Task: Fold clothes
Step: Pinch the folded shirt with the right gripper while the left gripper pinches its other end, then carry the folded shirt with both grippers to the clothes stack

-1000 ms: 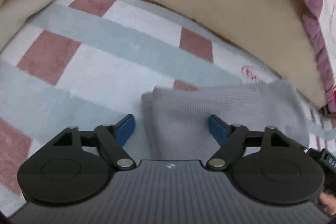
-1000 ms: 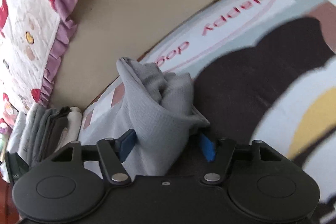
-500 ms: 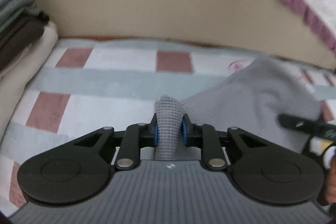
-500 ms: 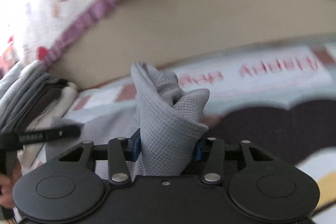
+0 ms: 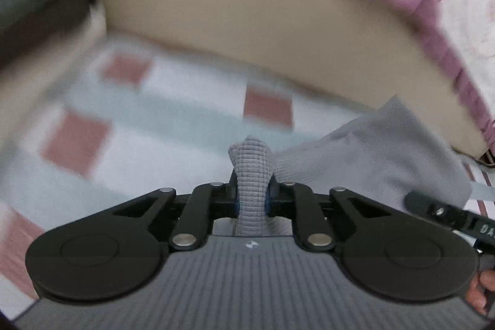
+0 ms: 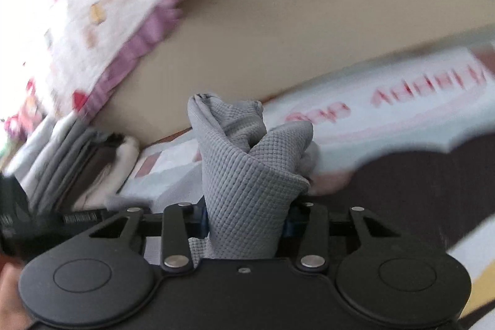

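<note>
Your left gripper (image 5: 251, 200) is closing on a narrow fold of the grey waffle-knit garment (image 5: 371, 156), and your right gripper (image 6: 246, 220) is closing around a thick bunch of it above the checked pastel blanket (image 5: 173, 119); its pink lettering (image 6: 427, 85) is too blurred to read.

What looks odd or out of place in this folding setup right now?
Nothing damaged or spilled. The grey garment is bunched unevenly: a thick wad in the closing right gripper, a thin pinch in the closing left gripper.
</note>
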{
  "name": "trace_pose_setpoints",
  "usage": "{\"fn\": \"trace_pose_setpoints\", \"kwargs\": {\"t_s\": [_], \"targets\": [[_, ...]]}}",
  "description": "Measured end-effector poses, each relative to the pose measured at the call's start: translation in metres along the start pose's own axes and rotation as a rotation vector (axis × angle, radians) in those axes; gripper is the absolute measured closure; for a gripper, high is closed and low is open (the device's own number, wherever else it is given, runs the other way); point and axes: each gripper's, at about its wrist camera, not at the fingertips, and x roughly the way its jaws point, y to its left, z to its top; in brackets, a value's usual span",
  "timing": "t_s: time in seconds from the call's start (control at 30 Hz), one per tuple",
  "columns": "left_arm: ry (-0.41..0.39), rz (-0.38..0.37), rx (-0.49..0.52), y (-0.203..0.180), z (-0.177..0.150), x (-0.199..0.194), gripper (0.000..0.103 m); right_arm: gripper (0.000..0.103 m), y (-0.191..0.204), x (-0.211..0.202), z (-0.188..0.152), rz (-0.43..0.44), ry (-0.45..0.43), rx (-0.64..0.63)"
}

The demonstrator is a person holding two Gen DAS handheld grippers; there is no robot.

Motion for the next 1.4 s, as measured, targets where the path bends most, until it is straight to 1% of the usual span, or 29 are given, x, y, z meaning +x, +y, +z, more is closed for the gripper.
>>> {"fn": "trace_pose_setpoints", "kwargs": {"t_s": [0.03, 0.07, 0.13, 0.2, 0.23, 0.27, 0.33, 0.47, 0.57, 0.6, 0.67, 0.77, 0.87, 0.97, 1.0, 1.07, 1.1, 1.17, 1.2, 1.23, 1.3, 1.33, 1.37, 1.4], "targets": [[-0.052, 0.014, 0.052, -0.005, 0.004, -0.017, 0.091, 0.057, 0.012, -0.002, 0.006, 0.005, 0.009, -0.044], [-0.082, 0.024, 0.044, -0.002, 0.008, -0.033, 0.091, 0.057, 0.027, -0.005, 0.012, 0.026, 0.008, -0.086], [-0.138, 0.043, 0.022, 0.005, 0.015, -0.065, 0.091, 0.057, 0.059, -0.015, 0.025, 0.085, -0.016, -0.164], [-0.179, 0.029, -0.054, 0.021, 0.017, -0.088, 0.091, 0.057, 0.086, -0.021, 0.037, 0.120, -0.030, -0.243], [-0.206, 0.049, -0.063, 0.025, 0.020, -0.101, 0.091, 0.057, 0.097, -0.024, 0.042, 0.131, -0.034, -0.272], [-0.234, 0.071, -0.070, 0.029, 0.022, -0.114, 0.091, 0.057, 0.108, -0.025, 0.049, 0.146, -0.034, -0.282], [-0.292, 0.117, -0.044, 0.032, 0.027, -0.134, 0.091, 0.057, 0.129, -0.028, 0.063, 0.176, -0.034, -0.303], [-0.394, 0.136, -0.051, 0.038, 0.039, -0.184, 0.091, 0.057, 0.174, -0.033, 0.085, 0.227, -0.036, -0.370], [-0.479, 0.184, -0.013, 0.039, 0.049, -0.223, 0.091, 0.058, 0.208, -0.036, 0.104, 0.271, -0.042, -0.403], [-0.505, 0.199, -0.020, 0.043, 0.054, -0.238, 0.091, 0.058, 0.223, -0.036, 0.112, 0.294, -0.044, -0.413], [-0.543, 0.217, -0.071, 0.059, 0.065, -0.267, 0.091, 0.058, 0.253, -0.035, 0.127, 0.344, -0.049, -0.441], [-0.576, 0.254, -0.119, 0.088, 0.089, -0.303, 0.091, 0.058, 0.304, -0.031, 0.148, 0.418, -0.052, -0.502], [-0.591, 0.323, -0.103, 0.114, 0.115, -0.332, 0.091, 0.058, 0.351, -0.015, 0.162, 0.488, -0.059, -0.521], [-0.584, 0.384, -0.106, 0.140, 0.133, -0.356, 0.091, 0.058, 0.392, 0.012, 0.173, 0.563, -0.044, -0.508], [-0.581, 0.390, -0.114, 0.150, 0.138, -0.362, 0.091, 0.058, 0.404, 0.023, 0.176, 0.580, -0.037, -0.506], [-0.575, 0.377, -0.160, 0.175, 0.146, -0.368, 0.091, 0.058, 0.426, 0.045, 0.179, 0.607, -0.035, -0.524], [-0.560, 0.368, -0.186, 0.188, 0.148, -0.368, 0.091, 0.058, 0.435, 0.059, 0.178, 0.625, -0.039, -0.533], [-0.510, 0.375, -0.255, 0.219, 0.151, -0.351, 0.091, 0.057, 0.439, 0.098, 0.179, 0.666, -0.005, -0.467], [-0.469, 0.383, -0.288, 0.234, 0.146, -0.334, 0.091, 0.056, 0.437, 0.120, 0.177, 0.662, 0.016, -0.437], [-0.427, 0.392, -0.321, 0.248, 0.141, -0.317, 0.091, 0.051, 0.435, 0.144, 0.175, 0.658, 0.041, -0.405], [-0.335, 0.410, -0.392, 0.274, 0.129, -0.280, 0.091, 0.047, 0.425, 0.211, 0.165, 0.636, 0.171, -0.287], [-0.309, 0.429, -0.423, 0.284, 0.119, -0.265, 0.091, 0.047, 0.419, 0.240, 0.154, 0.609, 0.237, -0.248], [-0.312, 0.428, -0.439, 0.292, 0.108, -0.254, 0.091, 0.047, 0.413, 0.256, 0.139, 0.580, 0.241, -0.241], [-0.332, 0.428, -0.440, 0.294, 0.101, -0.250, 0.091, 0.047, 0.407, 0.271, 0.124, 0.558, 0.240, -0.230]]}}
